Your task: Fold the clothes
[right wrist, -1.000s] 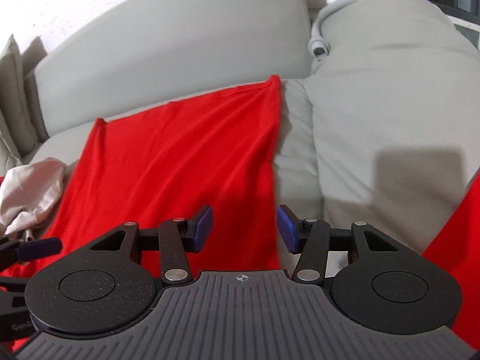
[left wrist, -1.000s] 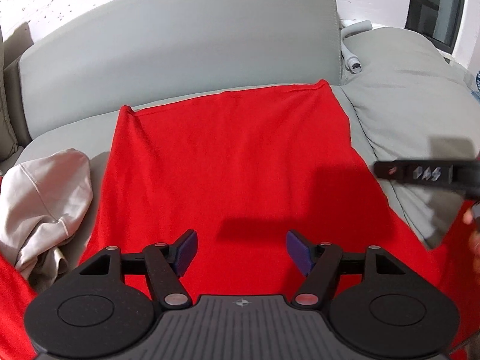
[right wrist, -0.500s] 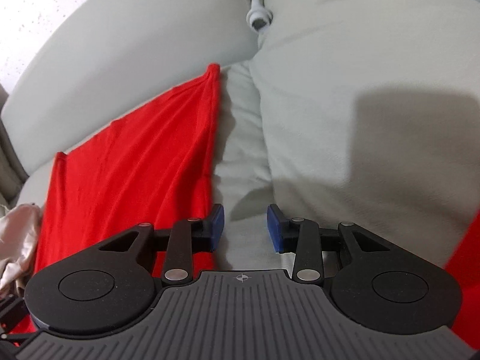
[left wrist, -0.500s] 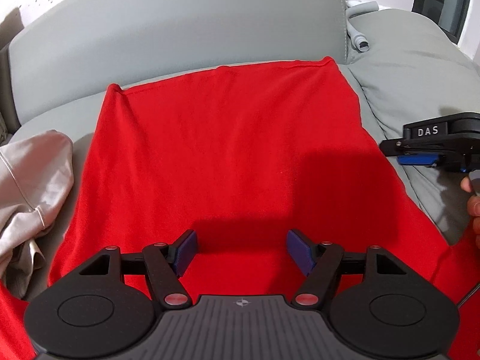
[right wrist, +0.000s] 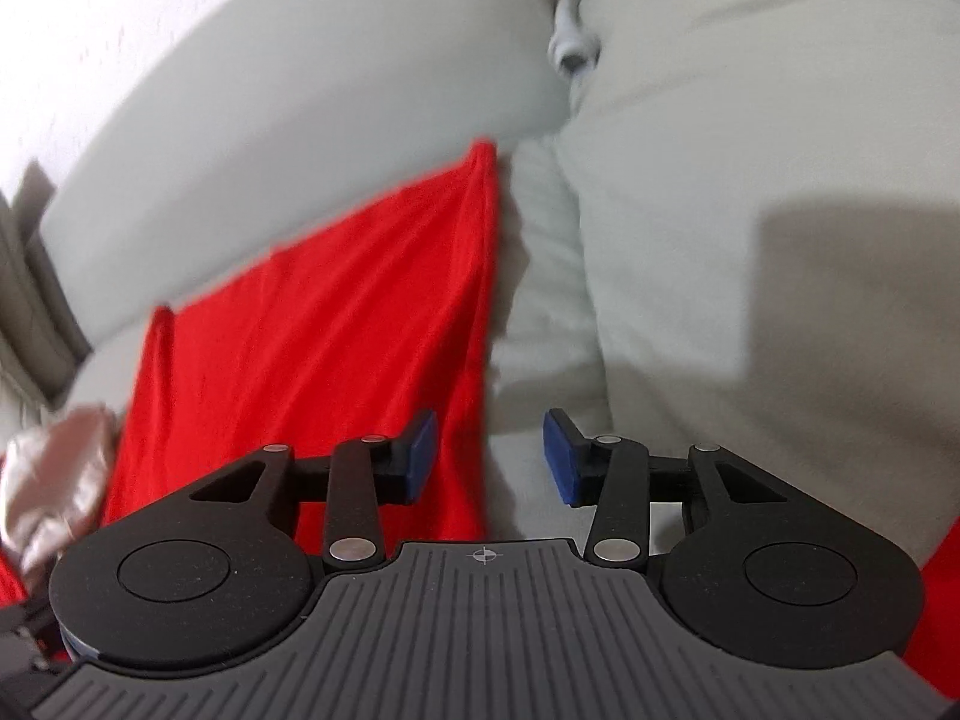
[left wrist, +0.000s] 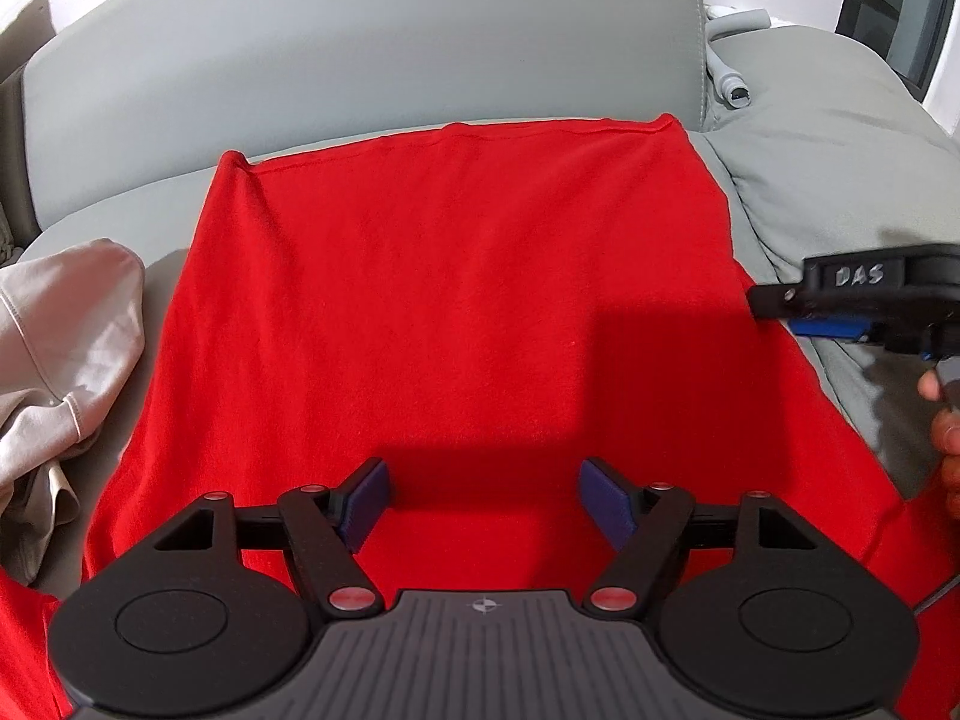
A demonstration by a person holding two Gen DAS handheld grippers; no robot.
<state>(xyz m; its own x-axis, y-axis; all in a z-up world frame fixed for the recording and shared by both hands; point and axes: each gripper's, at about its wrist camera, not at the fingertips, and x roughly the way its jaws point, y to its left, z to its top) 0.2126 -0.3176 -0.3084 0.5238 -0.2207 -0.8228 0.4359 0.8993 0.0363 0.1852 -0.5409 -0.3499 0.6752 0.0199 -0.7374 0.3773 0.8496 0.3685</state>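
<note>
A red garment (left wrist: 456,300) lies spread flat on the grey sofa seat, its far hem near the backrest. My left gripper (left wrist: 485,504) hovers over its near middle, jaws opening, nothing between the blue pads. The right gripper (left wrist: 840,306) shows at the right edge of the left wrist view, beside the garment's right side. In the right wrist view the red garment (right wrist: 336,336) fills the left, and my right gripper (right wrist: 489,457) straddles its right edge, jaws opening, pads not pressing the cloth.
A beige garment (left wrist: 54,348) lies crumpled at the left of the red one. A grey cushion (right wrist: 750,192) rises on the right, the sofa backrest (left wrist: 360,42) behind. A grey hose end (left wrist: 735,90) pokes out between them. More red cloth (right wrist: 936,612) at lower right.
Both grippers sank closer to the sofa. The right gripper swung right to the garment's edge, narrowed, then widened again. The left jaws spread slightly.
</note>
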